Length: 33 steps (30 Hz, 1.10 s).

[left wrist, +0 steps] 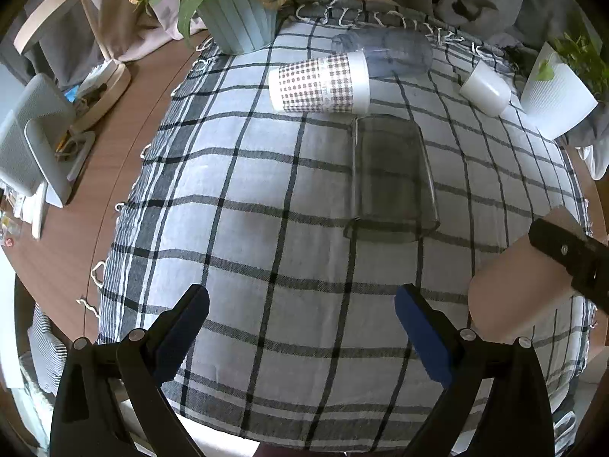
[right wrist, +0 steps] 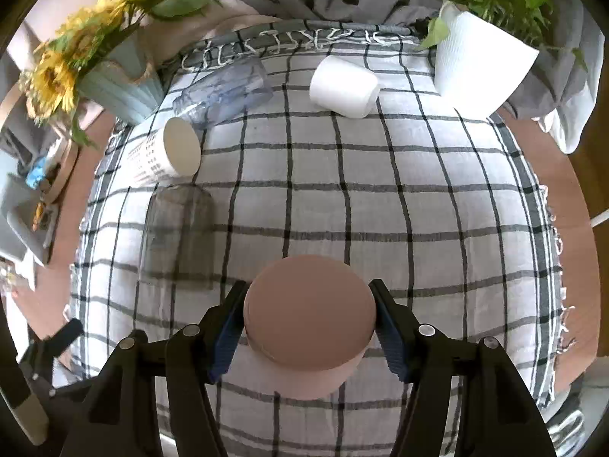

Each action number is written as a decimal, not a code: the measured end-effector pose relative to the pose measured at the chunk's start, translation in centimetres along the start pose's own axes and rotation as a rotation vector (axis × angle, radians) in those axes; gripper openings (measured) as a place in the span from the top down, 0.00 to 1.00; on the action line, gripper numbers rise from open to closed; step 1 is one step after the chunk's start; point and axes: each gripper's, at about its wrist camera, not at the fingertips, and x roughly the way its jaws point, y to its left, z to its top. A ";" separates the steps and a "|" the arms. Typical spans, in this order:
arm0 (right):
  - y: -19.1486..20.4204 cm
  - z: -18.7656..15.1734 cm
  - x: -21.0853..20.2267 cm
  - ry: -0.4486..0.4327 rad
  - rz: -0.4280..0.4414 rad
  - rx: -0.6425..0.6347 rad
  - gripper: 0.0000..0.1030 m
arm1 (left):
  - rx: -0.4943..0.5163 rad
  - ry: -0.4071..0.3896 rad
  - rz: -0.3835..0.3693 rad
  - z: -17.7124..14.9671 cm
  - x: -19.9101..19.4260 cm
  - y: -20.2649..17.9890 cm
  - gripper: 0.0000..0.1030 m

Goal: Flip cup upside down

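Note:
My right gripper (right wrist: 309, 323) is shut on a pink cup (right wrist: 308, 323), whose flat bottom faces the camera. The same pink cup (left wrist: 521, 289) shows at the right edge of the left wrist view, tilted, with a right gripper finger (left wrist: 571, 259) across it. My left gripper (left wrist: 302, 323) is open and empty above the checked cloth (left wrist: 266, 228). A smoky clear cup (left wrist: 392, 179) lies on its side ahead of it. A checked paper cup (left wrist: 319, 83), a bluish clear cup (left wrist: 384, 53) and a white cup (left wrist: 485, 87) lie on their sides farther back.
A light blue vase with sunflowers (left wrist: 236, 19) stands at the back left of the cloth. A white plant pot (right wrist: 479, 68) stands at the back right. Brown table surface (left wrist: 68, 251) with a grey device and clutter lies to the left.

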 end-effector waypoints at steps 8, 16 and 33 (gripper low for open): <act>0.6 -1.9 -0.5 0.016 -0.023 -0.015 0.39 | 0.004 -0.004 -0.004 -0.5 -0.4 0.3 0.03; 1.4 -3.5 -0.6 0.010 -0.051 -0.029 0.39 | 0.029 -0.019 0.000 -0.7 -1.0 0.1 0.03; 0.7 -4.5 -5.3 -0.124 -0.056 0.097 0.15 | 0.080 -0.093 -0.026 0.0 -4.6 0.4 0.03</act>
